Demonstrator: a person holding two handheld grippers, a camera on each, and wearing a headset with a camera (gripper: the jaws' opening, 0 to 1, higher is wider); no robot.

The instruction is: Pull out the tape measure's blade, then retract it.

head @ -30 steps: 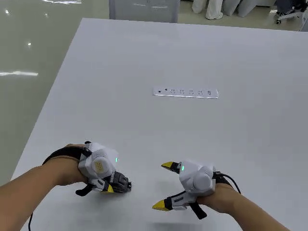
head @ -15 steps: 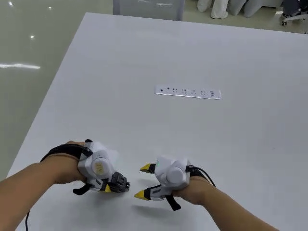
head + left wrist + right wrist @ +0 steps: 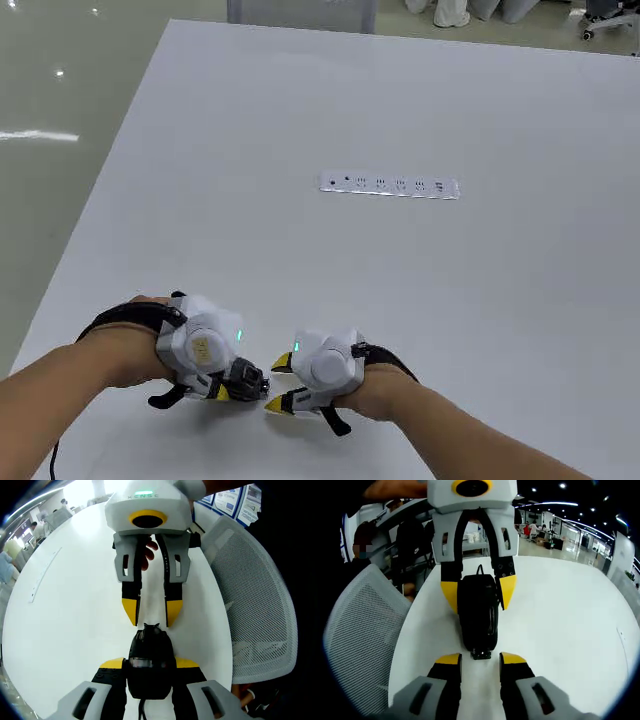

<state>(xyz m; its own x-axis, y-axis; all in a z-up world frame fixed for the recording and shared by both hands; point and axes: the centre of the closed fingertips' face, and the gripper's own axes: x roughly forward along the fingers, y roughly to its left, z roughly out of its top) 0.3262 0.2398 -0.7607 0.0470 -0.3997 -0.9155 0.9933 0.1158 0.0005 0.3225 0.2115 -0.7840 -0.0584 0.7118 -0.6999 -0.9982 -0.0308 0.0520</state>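
One chunky blk tape measure (image 3: 477,615), clamped in left gripper (image 3: 150,663), right gripper (image 3: 480,659) jaws apart, tips nr its end

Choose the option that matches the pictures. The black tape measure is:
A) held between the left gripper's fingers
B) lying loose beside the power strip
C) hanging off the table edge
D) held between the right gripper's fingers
A: in the left gripper view the tape measure sits clamped between the left gripper's own fingers, while the right gripper faces it with fingers apart.
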